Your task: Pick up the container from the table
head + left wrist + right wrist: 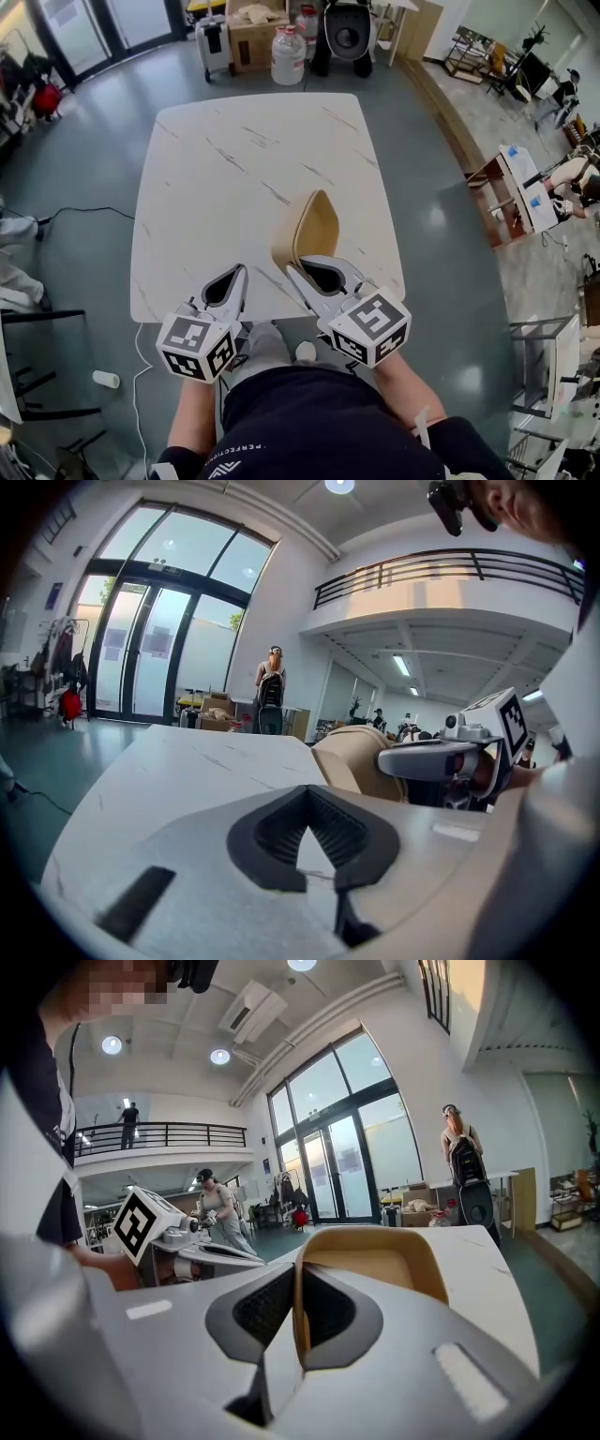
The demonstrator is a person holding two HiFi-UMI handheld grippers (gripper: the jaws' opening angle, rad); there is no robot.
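**Fig.** My right gripper (298,1312) is closed on one thin side wall of the tan container (375,1265). It holds the container tilted on edge over the near part of the white marble-patterned table (216,187), apparently lifted clear of it. My left gripper (309,846) has its jaws together on nothing and sits just left of the container without touching it.

*Risk:* the only hold is a pinch on a single flexible wall. I judge that a quick swing or wrist roll could make the container pivot between the pads, buckle the wall or slip out, with no support from the left.

*Writing:* the container shows no label. My dark garment (281,422) carries small print beginning "PERFECTI", with the rest unclear. The gripper cubes bear only square markers.
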